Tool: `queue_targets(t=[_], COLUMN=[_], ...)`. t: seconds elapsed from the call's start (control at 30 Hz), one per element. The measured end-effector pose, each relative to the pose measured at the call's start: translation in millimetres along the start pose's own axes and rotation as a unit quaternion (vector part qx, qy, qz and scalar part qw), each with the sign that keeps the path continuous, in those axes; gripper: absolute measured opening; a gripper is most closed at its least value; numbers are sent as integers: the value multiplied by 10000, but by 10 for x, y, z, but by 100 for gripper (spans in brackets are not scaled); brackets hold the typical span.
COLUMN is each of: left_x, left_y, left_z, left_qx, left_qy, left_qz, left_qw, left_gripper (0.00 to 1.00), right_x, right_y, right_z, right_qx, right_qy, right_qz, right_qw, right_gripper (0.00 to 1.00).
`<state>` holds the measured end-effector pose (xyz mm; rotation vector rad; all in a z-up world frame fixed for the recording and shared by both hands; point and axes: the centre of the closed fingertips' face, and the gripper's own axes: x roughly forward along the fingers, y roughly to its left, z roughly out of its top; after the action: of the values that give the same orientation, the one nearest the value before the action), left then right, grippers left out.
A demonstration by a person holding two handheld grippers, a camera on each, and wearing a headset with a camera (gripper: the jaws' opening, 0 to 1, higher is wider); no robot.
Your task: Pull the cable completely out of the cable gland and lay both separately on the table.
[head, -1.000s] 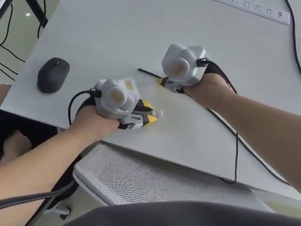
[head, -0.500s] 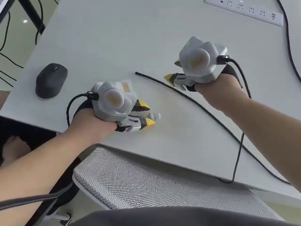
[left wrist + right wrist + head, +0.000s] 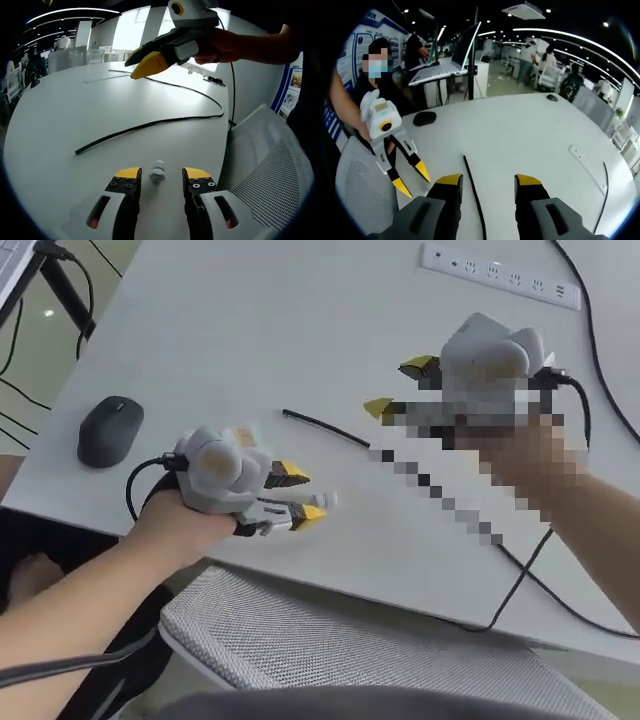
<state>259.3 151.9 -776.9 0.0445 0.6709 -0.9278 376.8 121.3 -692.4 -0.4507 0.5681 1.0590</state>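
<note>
Now that your right gripper has let go and lifted, jaws apart, the cable lies loose on the table, a thin black line in a long curve. Your left gripper has opened too, leaving the small white gland on the table between its jaw tips, clear of the cable's end. Both pieces look set down separately.
</note>
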Motion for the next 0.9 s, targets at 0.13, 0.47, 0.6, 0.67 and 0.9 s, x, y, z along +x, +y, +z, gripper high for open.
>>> queue_targets(t=[0.13, 0.47, 0.6, 0.67, 0.9], left_x=[-52, -226, -332, -380, -560], left_y=[-44, -82, -99, -123, -154], left_z=[38, 200, 309, 341, 532], left_qx=[-31, -296, -334, -385, -416], left_qy=[-52, -356, -538, -556, -759], left_qz=[-20, 51, 157, 153, 263], left_qw=[10000, 9989, 9979, 9976, 9959], left_gripper=[37, 44, 52, 53, 56], right_x=[-184, -646, -850, -959, -1251], right_y=[17, -23, -80, -80, 7], right_z=[11, 66, 43, 16, -200], right_qx=[254, 881, 1002, 1133, 1415], right_qy=[-188, -755, -924, -1029, -1210], right_qz=[11, -144, -331, -383, -524], right_qw=[9995, 9931, 9901, 9875, 9811], right_gripper=[41, 53, 55, 56, 64])
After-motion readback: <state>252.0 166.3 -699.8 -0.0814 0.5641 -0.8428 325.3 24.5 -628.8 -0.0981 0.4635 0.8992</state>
